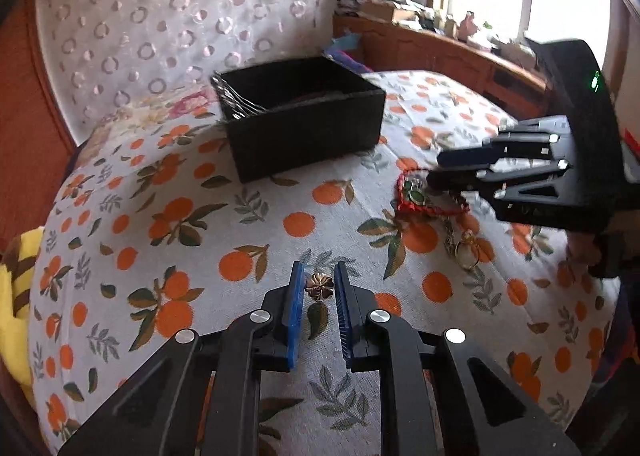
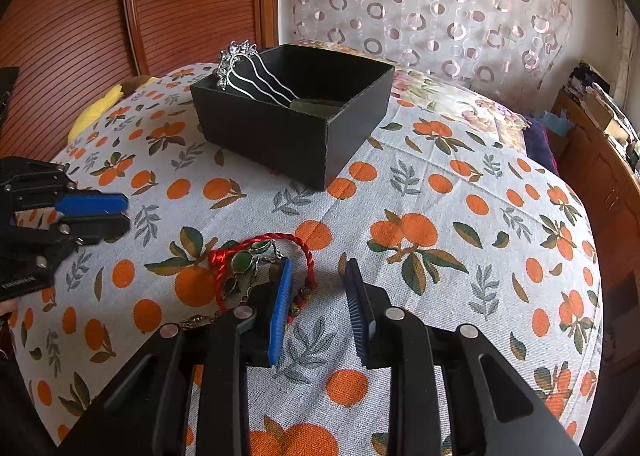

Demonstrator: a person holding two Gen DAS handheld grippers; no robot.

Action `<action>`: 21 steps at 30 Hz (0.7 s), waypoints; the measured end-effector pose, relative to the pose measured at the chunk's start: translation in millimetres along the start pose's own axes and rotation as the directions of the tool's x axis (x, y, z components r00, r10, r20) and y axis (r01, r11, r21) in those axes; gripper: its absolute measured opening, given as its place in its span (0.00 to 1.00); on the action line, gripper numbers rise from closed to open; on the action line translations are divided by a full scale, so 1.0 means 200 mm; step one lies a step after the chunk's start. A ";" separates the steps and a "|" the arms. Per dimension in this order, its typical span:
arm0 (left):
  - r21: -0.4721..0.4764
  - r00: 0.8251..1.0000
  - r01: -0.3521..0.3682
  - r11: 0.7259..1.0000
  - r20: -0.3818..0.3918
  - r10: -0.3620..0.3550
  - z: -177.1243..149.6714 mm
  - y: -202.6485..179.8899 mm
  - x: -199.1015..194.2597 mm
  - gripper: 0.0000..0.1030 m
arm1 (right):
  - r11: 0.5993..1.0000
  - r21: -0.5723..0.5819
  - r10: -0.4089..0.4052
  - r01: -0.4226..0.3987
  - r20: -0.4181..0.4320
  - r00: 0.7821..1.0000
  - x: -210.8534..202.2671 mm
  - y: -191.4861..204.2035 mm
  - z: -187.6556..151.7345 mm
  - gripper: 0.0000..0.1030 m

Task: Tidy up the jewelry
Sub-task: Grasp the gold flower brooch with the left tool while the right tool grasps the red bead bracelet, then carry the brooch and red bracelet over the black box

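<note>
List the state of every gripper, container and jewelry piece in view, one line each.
left gripper: open, jaws either side of the flower ring.
right gripper: open, over the red cord.
flower ring: on the cloth, ungripped.
red cord necklace: loose on the cloth.
black box: open-topped.
silver hair comb: leaning inside the box.

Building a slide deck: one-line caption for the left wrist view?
Open left gripper straddles a gold flower ring on the orange-print cloth, black box beyond.
</note>
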State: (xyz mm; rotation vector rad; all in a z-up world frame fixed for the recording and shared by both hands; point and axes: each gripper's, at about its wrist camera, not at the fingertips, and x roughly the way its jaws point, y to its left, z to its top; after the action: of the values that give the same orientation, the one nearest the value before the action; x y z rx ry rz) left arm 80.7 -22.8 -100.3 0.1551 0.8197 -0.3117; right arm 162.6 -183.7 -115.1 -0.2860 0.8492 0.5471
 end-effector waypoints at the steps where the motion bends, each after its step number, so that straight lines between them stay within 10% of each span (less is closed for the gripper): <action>1: -0.011 1.000 -0.008 1.000 0.017 0.008 0.00 0.00 -0.03 0.14 | 1.000 -0.001 -0.001 0.001 0.000 1.000 0.00 0.00 0.00 0.29; 18: -0.117 0.987 -0.044 0.992 0.149 0.061 -0.03 0.07 -0.27 0.14 | 1.000 0.013 -0.006 0.006 -0.015 1.000 -0.03 0.00 -0.03 0.30; 21: -0.116 0.985 -0.053 0.992 0.158 0.071 -0.03 0.07 -0.27 0.14 | 1.000 0.017 0.010 -0.010 -0.019 1.000 -0.04 -0.01 -0.04 0.15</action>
State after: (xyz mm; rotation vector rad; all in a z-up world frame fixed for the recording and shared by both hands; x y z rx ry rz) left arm 46.2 2.7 -63.6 0.0500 0.6684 -0.2161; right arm 155.1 -191.3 -113.9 -0.2726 0.8739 0.5468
